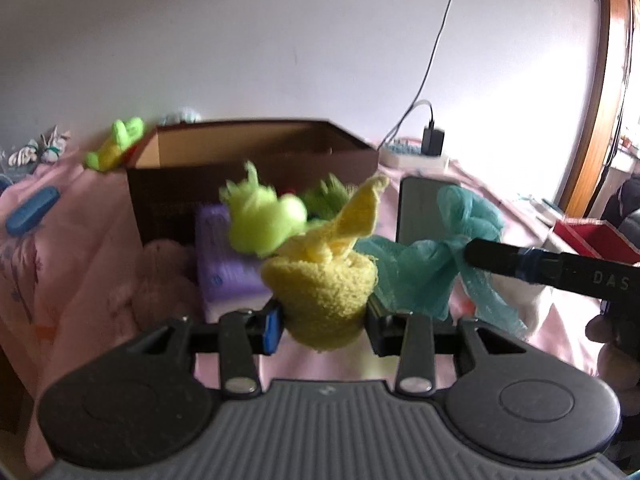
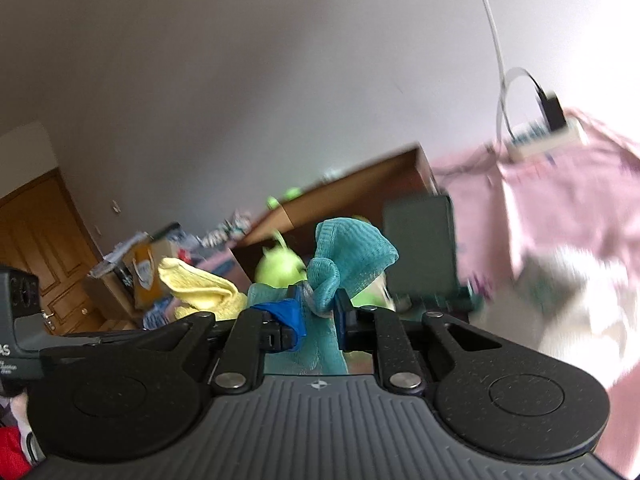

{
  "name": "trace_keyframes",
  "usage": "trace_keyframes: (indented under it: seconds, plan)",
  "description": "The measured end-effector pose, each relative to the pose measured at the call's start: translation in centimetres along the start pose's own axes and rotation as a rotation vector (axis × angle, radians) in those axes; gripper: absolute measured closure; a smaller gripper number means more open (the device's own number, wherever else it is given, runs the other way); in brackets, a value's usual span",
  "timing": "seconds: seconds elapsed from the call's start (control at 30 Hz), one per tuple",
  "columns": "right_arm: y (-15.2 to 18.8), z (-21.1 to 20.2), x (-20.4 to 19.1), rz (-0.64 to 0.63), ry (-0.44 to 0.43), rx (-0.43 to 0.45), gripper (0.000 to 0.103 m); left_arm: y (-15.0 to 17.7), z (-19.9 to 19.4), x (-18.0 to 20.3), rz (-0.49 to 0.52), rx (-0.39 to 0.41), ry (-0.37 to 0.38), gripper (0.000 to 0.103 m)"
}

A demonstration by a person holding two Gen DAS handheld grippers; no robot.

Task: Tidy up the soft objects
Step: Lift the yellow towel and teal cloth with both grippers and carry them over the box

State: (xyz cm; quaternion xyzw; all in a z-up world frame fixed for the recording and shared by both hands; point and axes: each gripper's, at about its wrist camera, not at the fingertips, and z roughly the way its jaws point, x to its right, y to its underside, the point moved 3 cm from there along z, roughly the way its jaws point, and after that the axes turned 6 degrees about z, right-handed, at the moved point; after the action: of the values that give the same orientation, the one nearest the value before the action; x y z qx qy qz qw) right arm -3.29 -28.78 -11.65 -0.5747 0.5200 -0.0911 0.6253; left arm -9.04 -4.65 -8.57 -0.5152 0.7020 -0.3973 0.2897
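The left gripper (image 1: 324, 320) has its jaws closed on a rolled yellow towel (image 1: 320, 292), and the right gripper (image 2: 320, 320) has its jaws closed on a teal mesh sponge (image 2: 340, 264); both soft things hang above the pink bed sheet (image 1: 80, 240). The open brown cardboard box (image 1: 248, 148) lies at about 11 o'clock from the towel, so the left hand seems nearer to it. Only the left view shows the box's inside wall, a purple pack (image 1: 224, 256) and a lime plush toy (image 1: 264, 220) before it; the right view is blurred.

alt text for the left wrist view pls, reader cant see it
The left tongs are shut on a rolled yellow towel, held above a pink bedspread in front of an open brown cardboard box. At right, the right tongs grip a teal mesh cloth; a lime-green plush toy sits just behind the towel.
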Motion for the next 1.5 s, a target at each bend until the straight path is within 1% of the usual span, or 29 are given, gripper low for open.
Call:
trace_keyframes:
  seconds: [0.2,0.27,0.33,0.43,0.57,0.63,0.67,0.7,0.73,0.77,0.8,0.83,0.97,1.03,1.1,1.17,1.27,1.4,1.5]
  plan:
    - [-4.8,1.9,-0.6,-0.026,-0.042,0.054,0.103,-5.0,-0.1,-2.3,0.023,0.083,-0.019,0.062]
    - [-6.6,3.1,-0.5,-0.025,-0.038,0.055,0.103,-6.8,0.1,-3.3,0.027,0.114,-0.036,0.062]
    - [-8.2,4.3,-0.4,-0.017,-0.042,0.05,0.103,-8.5,0.7,-4.3,0.029,0.127,-0.055,0.062]
    - [-10.4,6.2,-0.3,-0.021,-0.036,0.039,0.103,-10.8,2.0,-5.9,0.037,0.134,-0.098,0.062]
    - [-12.7,9.2,0.2,-0.014,-0.005,0.02,0.103,-13.7,4.3,-8.3,-0.006,0.13,-0.127,0.062]
    - [-13.5,11.1,0.6,-0.009,0.014,0.0,0.103,-14.6,6.4,-9.5,-0.039,0.105,-0.13,0.061]
    - [-13.7,11.9,0.9,-0.003,0.043,-0.007,0.103,-14.8,7.3,-9.9,-0.051,0.087,-0.14,0.061]
    - [-13.6,12.2,1.2,0.011,0.055,-0.027,0.103,-14.8,8.3,-10.4,-0.064,0.07,-0.151,0.061]
    - [-13.6,12.4,1.5,0.03,0.042,-0.055,0.103,-14.6,8.7,-10.6,-0.071,0.062,-0.153,0.061]
    - [-13.3,12.4,1.6,0.043,0.019,-0.08,0.101,-14.4,9.0,-10.8,-0.082,0.055,-0.148,0.061]
    - [-12.9,12.4,1.6,0.042,0.001,-0.11,0.097,-14.1,9.3,-11.1,-0.092,0.05,-0.137,0.061]
    - [-12.4,12.4,1.5,0.024,0.004,-0.138,0.097,-13.9,9.6,-11.3,-0.097,0.043,-0.126,0.061]
    - [-9.9,13.4,0.9,-0.078,0.055,-0.265,0.095,-13.5,11.0,-11.5,-0.092,0.016,-0.124,0.061]
    - [-8.7,14.4,0.8,-0.068,0.077,-0.344,0.094,-13.4,11.1,-11.2,-0.088,0.016,-0.113,0.061]
    - [-8.0,15.5,0.9,-0.029,0.086,-0.395,0.094,-13.3,11.0,-10.9,-0.076,0.018,-0.108,0.061]
    - [-7.8,16.0,1.0,0.009,0.088,-0.409,0.094,-13.2,11.1,-10.7,-0.06,0.019,-0.105,0.061]
    - [-7.3,16.8,0.6,0.031,0.083,-0.436,0.092,-13.0,11.1,-10.4,-0.051,0.02,-0.097,0.061]
    - [-6.5,17.6,-0.4,0.045,0.055,-0.486,0.089,-12.9,11.3,-10.2,-0.045,0.016,-0.089,0.061]
    - [-6.0,18.2,-0.7,0.019,0.078,-0.491,0.089,-12.9,11.4,-10.2,-0.04,0.018,-0.094,0.061]
